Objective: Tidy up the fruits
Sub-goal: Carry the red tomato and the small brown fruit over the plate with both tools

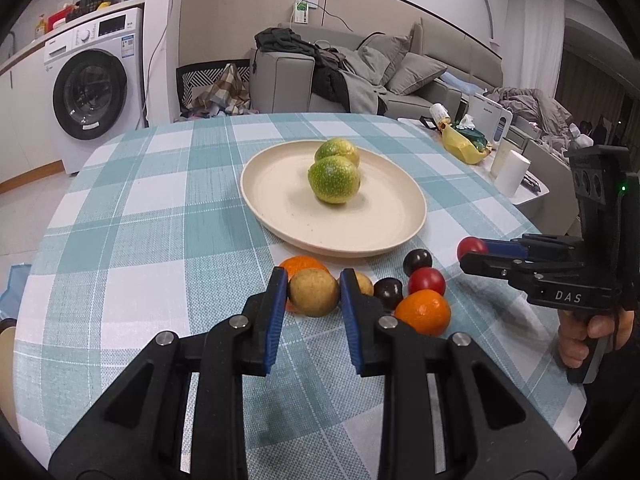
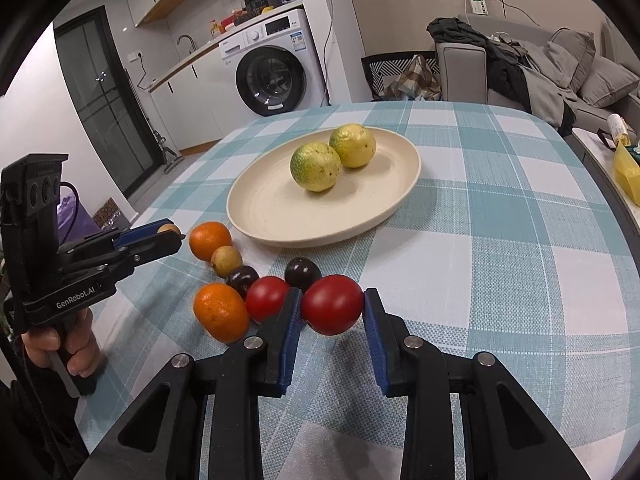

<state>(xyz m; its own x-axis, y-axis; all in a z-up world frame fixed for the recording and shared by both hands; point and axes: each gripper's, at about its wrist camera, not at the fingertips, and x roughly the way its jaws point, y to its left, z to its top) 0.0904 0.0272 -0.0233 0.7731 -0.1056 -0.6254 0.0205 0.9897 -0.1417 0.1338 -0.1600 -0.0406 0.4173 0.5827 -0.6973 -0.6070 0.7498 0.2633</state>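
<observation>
A cream plate [image 1: 384, 216] [image 2: 260, 208] holds two green-yellow citrus fruits [image 1: 334, 179] [image 2: 316, 167]. My left gripper [image 1: 313, 294] is shut on a tan round fruit [image 1: 313, 292] just above the cloth, in front of the plate; it shows in the right wrist view [image 2: 168, 236]. My right gripper [image 2: 332, 308] is shut on a red tomato [image 2: 332, 304] and holds it above the cloth; it shows in the left wrist view [image 1: 474, 250]. On the cloth lie two oranges [image 1: 424, 312] [image 2: 210, 240], two dark plums [image 1: 417, 262] [image 2: 302, 272], a second tomato [image 1: 427, 281] and another tan fruit [image 2: 226, 260].
The round table has a teal checked cloth [image 1: 160, 200] [image 2: 500, 220]. A side table at the right holds a yellow bag [image 1: 460, 142] and white cups [image 1: 514, 172]. A washing machine [image 1: 92, 88] and sofa [image 1: 400, 68] stand behind.
</observation>
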